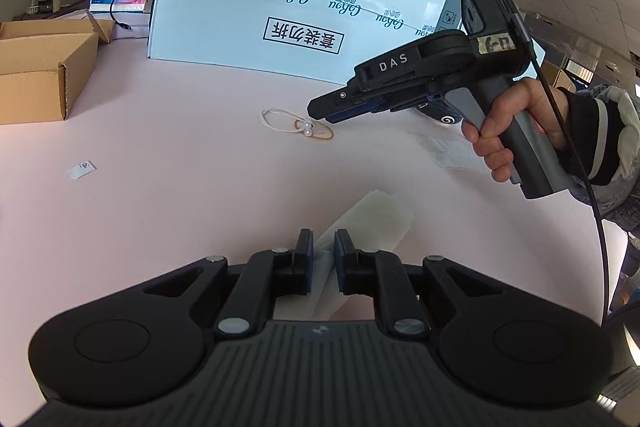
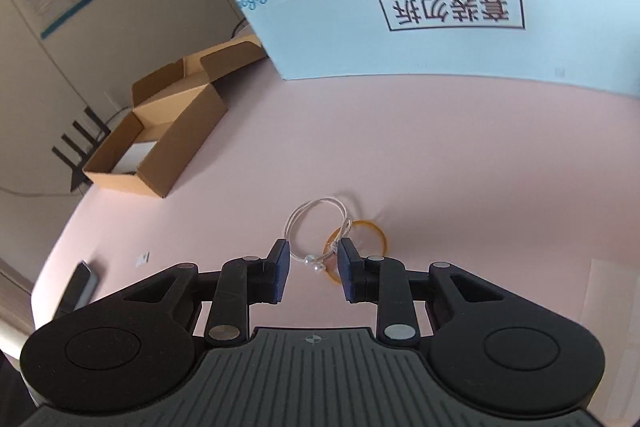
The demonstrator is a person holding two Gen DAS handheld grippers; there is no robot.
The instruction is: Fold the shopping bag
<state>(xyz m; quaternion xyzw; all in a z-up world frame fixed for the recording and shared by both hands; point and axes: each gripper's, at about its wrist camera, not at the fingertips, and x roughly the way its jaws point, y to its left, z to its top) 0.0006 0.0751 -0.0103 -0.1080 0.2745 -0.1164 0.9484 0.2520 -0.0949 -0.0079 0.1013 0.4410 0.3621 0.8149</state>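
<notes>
Looking along the left gripper (image 1: 323, 247), the shopping bag (image 1: 372, 219) shows as a narrow, translucent white strip, already folded down and lying flat on the pink table (image 1: 180, 167). Its near end runs between the jaws, which stand almost closed around it; whether the pads actually pinch the film I cannot tell. Farther off, a hand (image 1: 516, 131) holds the right gripper (image 1: 316, 109) above a white cord loop (image 1: 280, 121) and an orange rubber band (image 1: 320, 133), well apart from the bag.

From the right wrist, the right gripper (image 2: 313, 259) has its jaws partly open with nothing between the pads; the cord loop (image 2: 316, 223) and rubber band (image 2: 362, 247) lie on the table just beyond them. The folding looks largely done; fetching the band to bind the strip seems to be what remains.
</notes>
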